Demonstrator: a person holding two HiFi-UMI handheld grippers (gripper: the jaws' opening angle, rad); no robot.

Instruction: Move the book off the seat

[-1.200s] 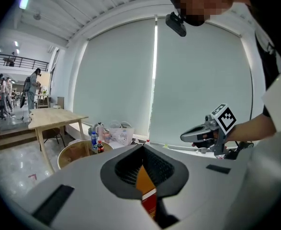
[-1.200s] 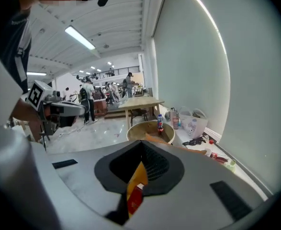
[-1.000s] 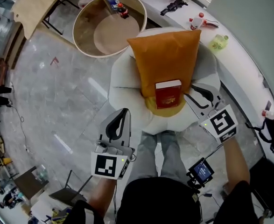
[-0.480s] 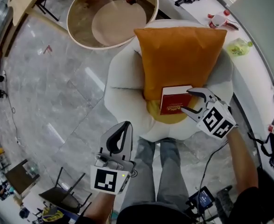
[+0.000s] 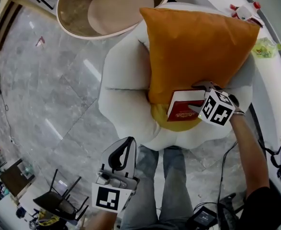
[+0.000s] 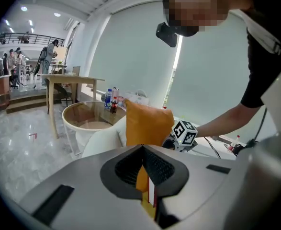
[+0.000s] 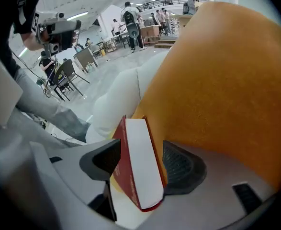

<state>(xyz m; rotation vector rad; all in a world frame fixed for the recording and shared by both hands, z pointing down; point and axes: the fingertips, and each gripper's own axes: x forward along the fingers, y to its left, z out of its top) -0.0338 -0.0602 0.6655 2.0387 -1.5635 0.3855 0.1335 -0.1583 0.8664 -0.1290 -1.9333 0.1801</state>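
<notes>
1. Gripping: right gripper has its jaws spread wide, one pad against each cover of the red book, with the white page block facing the camera between them.
2. Red book: stands on edge on the yellow seat pad, its back against the orange cushion, and tilts slightly within the jaws.
3. Orange cushion: propped upright against the backrest of the white armchair.
4. Left gripper: tips drawn together with nothing held; it hangs low in front of the armchair, well apart from the book and above the marble floor.
5. Round glass-topped table: stands just beyond the armchair, with bottles on its top.
</notes>
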